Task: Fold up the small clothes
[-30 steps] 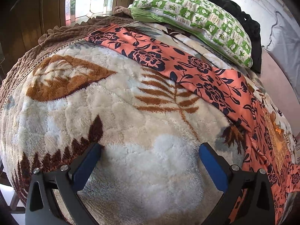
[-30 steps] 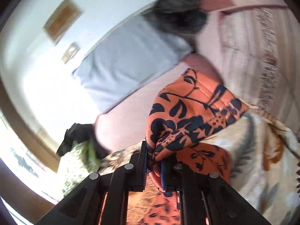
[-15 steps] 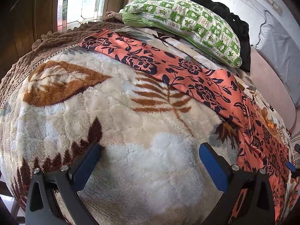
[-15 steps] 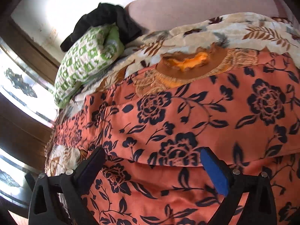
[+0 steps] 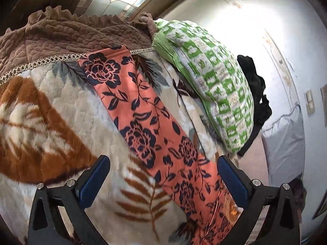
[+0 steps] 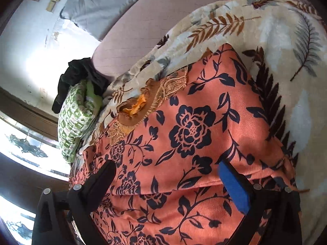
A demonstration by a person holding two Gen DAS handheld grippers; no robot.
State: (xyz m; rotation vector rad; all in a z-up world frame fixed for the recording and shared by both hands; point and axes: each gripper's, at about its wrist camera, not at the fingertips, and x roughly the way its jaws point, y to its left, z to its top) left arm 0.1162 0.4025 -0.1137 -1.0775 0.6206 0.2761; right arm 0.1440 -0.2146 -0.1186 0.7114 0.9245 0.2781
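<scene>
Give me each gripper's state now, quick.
Left gripper: open, holding nothing, above the blanket.
Right gripper: open, holding nothing, over the orange floral garment.

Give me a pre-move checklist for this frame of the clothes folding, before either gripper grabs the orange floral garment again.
1. Left gripper open, nothing between its fingers: ok.
2. Right gripper open, fingers wide over the cloth: ok.
3. Orange floral garment lying on the leaf-print blanket, released: ok.
4. Fold edge across the garment visible near the right gripper: ok.
5. Long strip flat, no bunching: ok.
6. Green pillow off the garment: cannot tell where they meet.
</scene>
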